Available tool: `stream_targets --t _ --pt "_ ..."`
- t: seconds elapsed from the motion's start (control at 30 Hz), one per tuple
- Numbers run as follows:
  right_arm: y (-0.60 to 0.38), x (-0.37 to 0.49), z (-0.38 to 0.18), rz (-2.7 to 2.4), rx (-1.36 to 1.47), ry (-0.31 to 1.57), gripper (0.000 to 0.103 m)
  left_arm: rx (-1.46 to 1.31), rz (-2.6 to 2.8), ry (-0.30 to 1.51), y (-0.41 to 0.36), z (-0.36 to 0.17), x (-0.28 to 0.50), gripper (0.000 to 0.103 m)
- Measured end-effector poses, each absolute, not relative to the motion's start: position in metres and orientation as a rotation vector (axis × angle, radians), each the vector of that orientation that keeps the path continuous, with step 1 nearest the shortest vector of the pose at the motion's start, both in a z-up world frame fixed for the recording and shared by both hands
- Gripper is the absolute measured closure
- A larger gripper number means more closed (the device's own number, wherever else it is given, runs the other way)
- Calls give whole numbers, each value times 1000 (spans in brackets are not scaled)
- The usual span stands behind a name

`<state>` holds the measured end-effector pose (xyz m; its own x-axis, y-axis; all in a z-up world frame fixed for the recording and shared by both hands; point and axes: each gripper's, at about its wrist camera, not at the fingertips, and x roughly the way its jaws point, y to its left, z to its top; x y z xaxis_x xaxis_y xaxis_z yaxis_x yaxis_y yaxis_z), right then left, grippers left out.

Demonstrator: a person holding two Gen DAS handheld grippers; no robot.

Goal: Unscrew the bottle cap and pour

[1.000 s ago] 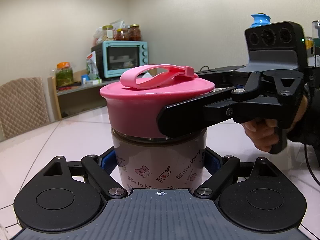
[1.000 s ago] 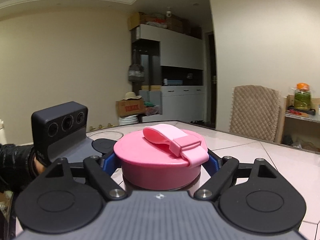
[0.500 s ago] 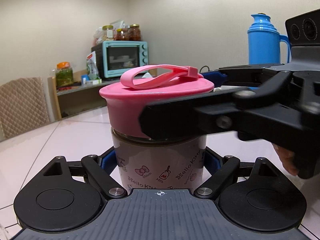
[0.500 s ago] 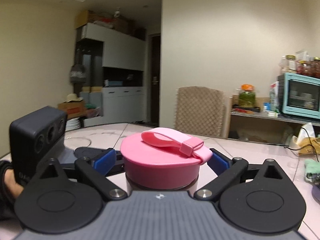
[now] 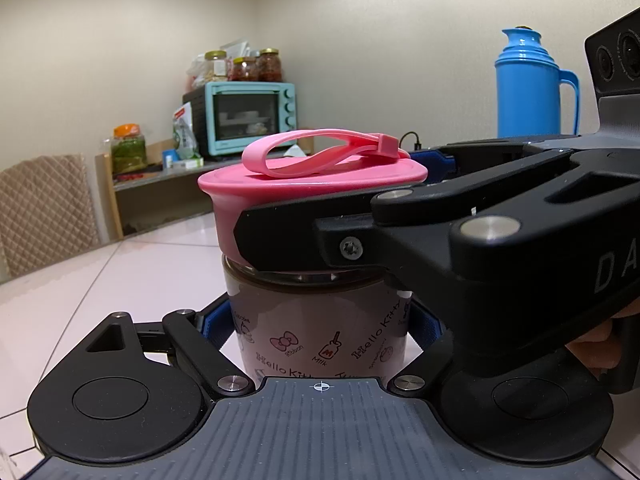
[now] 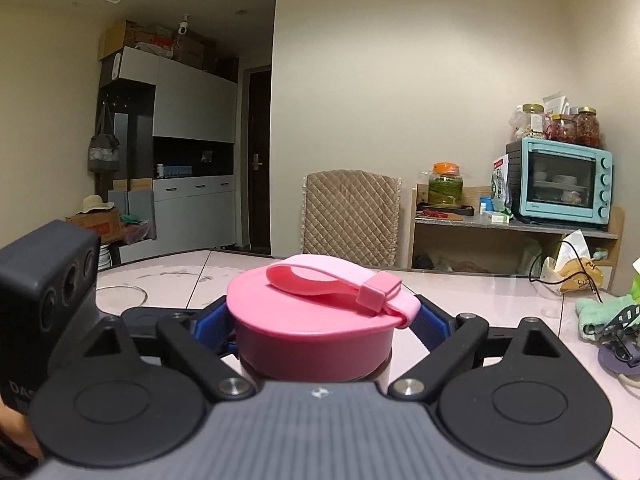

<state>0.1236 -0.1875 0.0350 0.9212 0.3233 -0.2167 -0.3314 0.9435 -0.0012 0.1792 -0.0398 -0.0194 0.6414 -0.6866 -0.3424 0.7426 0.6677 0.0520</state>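
A Hello Kitty bottle with dark liquid stands on the pale tiled table. Its pink cap has a pink strap loop on top. My left gripper is shut on the bottle's body, blue pads on both sides. My right gripper is shut on the pink cap, with blue pads on either side of it. In the left wrist view the right gripper's black finger crosses in front of the cap. The bottle body is mostly hidden in the right wrist view.
A blue thermos stands at the back right. A teal toaster oven with jars sits on a shelf. A quilted chair back is beyond the table. A green cloth and a bag with a cable lie at the right.
My right gripper has swung around the bottle, turning with the pink cap; the strap clasp has rotated. The left gripper and bottle body have stayed still.
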Motion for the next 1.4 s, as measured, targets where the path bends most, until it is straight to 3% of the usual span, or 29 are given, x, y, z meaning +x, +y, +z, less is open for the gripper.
stream_targets --t 0.3,0.4,0.53,0.97,1.13,1.2,1.4 --pt "-180 117 33 308 -23 233 12 195 -820 307 -40 -19 180 13" --pt "-177 117 31 304 -17 236 18 195 -820 307 -40 -19 180 13" --pt "-177 116 30 322 -34 231 18 194 -821 307 -40 -20 180 13" --pt "-247 162 31 883 -68 232 18 195 -820 307 -40 -20 182 13" --pt "-246 159 35 866 -58 240 17 195 -820 307 -40 -20 183 13" --pt "-240 149 37 803 -65 239 9 195 -821 307 -40 -20 183 13" --pt "-224 127 43 601 -22 238 9 195 -821 307 -40 -20 183 13"
